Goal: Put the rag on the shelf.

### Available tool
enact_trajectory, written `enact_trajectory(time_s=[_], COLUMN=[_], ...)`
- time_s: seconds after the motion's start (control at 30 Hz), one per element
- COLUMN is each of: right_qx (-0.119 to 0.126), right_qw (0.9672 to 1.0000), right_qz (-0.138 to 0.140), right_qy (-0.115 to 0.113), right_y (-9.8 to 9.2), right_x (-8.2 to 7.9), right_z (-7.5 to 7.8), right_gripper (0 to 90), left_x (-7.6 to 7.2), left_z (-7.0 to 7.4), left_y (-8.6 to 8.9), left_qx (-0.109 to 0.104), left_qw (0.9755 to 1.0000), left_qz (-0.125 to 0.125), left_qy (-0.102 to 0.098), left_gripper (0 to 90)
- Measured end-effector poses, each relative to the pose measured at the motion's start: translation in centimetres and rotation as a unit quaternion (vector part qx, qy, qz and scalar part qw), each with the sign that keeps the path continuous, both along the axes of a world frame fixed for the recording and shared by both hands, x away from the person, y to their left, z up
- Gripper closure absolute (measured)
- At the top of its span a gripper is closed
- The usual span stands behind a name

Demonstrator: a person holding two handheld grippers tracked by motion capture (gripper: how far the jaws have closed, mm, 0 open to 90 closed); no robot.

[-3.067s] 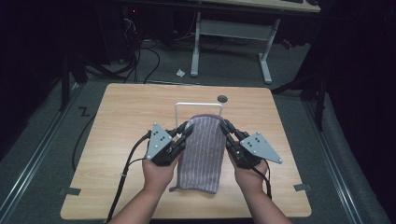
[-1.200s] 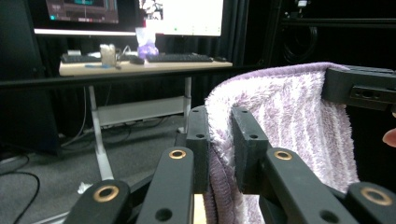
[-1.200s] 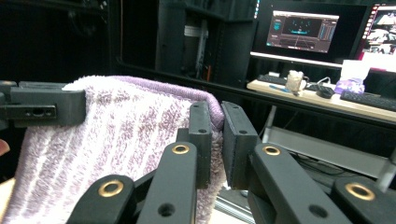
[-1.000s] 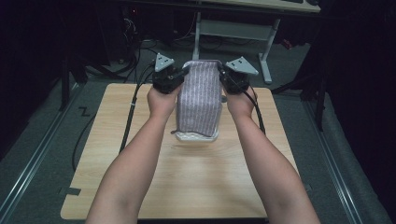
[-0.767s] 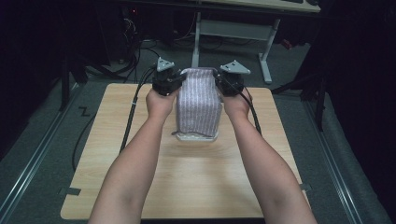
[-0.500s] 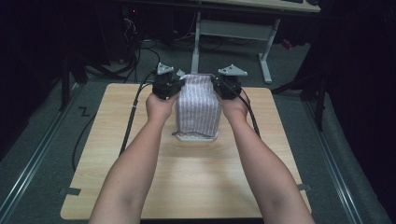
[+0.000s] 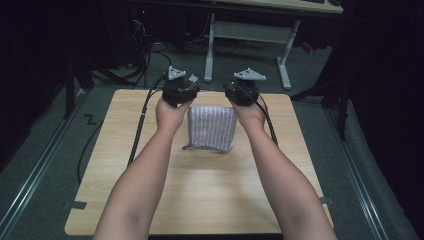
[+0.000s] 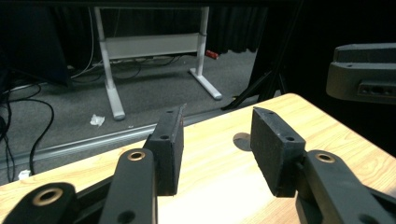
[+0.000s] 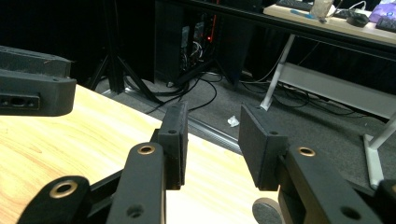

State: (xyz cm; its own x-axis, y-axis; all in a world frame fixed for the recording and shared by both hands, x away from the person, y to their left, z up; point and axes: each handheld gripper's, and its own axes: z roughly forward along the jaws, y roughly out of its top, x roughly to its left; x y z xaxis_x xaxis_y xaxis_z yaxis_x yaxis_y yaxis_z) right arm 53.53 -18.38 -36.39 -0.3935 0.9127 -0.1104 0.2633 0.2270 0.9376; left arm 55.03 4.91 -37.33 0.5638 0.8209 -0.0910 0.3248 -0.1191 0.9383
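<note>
Left gripper (image 7: 178,91): we are holding it at upper centre of the high view, past the far left corner of the cloth; in its own view the jaws are standing apart with nothing between them, just bare wood beyond.
Right gripper (image 7: 243,91): we are holding it to the right of the other, past the far right corner of the cloth; its jaws are spread and empty too.
Cloth (image 7: 211,128): it is lying folded on the surface (image 7: 210,190) at centre frame, between our two forearms, its far edge near both grippers; we cannot tell whether either is touching it.
Risk: we are judging that the fold may be sitting loosely, since the near left corner is poking out; a forearm or trailing cable (image 7: 141,125) dragging back over it could be pulling the layers askew.
Risk two: the cloth is lying toward the far half of the surface, so a push forward could be sending it toward the far edge.
Around: a dark round mark (image 8: 241,140) is sitting on the wood near the far edge; a white desk frame (image 7: 247,35) is standing on the floor beyond; a paper scrap (image 8: 97,120) is lying on the carpet.
In the way: nothing is standing between the jaws and the cloth.
</note>
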Motion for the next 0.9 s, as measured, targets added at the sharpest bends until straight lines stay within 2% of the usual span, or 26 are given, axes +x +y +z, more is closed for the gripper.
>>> enact_trajectory(time_s=[0.27, 0.4, 0.47, 0.63, 0.67, 0.77, 0.8, 0.9], right_qx=[0.003, -0.001, 0.001, 0.004, 0.001, 0.002, 0.006, 0.005], right_qw=[0.9999, 0.9999, 0.9999, 0.9998, 0.9998, 0.9998, 0.9996, 0.9995], right_qz=[0.007, 0.010, 0.013, 0.014, 0.017, 0.018, 0.023, 0.028], right_qy=[-0.008, -0.008, -0.011, -0.011, -0.013, -0.011, -0.011, -0.012], right_y=[-0.6, -0.9, -1.4, -2.1, -2.5, -2.7, -3.0, -3.2], right_x=[-1.3, -2.2, -3.1, -4.3, -5.0, -5.6, -6.5, -7.2], right_z=[0.8, 1.2, 1.5, 1.7, 1.6, 1.4, 1.1, 0.8], right_gripper=[62.3, 62.3, 62.1, 61.9, 61.7, 61.1, 60.3, 59.9], left_x=[-1.3, -2.4, -3.0, -4.4, -4.8, -5.6, -6.0, -6.9], left_z=[0.8, 1.3, 1.6, 2.0, 2.0, 1.8, 1.7, 0.8], left_y=[0.2, 0.9, 1.2, 1.4, 1.4, 1.5, 1.7, 2.1], left_qx=[-0.007, -0.027, -0.028, -0.022, -0.020, -0.014, -0.014, -0.025], left_qw=[0.9999, 0.9995, 0.9993, 0.9992, 0.9991, 0.9990, 0.9990, 0.9987], left_qz=[-0.001, -0.001, 0.000, -0.008, -0.010, -0.016, -0.018, -0.020], left_qy=[-0.012, -0.016, -0.024, -0.031, -0.036, -0.040, -0.037, -0.039], left_gripper=[55.2, 55.2, 55.2, 55.2, 55.2, 55.2, 55.1, 55.1])
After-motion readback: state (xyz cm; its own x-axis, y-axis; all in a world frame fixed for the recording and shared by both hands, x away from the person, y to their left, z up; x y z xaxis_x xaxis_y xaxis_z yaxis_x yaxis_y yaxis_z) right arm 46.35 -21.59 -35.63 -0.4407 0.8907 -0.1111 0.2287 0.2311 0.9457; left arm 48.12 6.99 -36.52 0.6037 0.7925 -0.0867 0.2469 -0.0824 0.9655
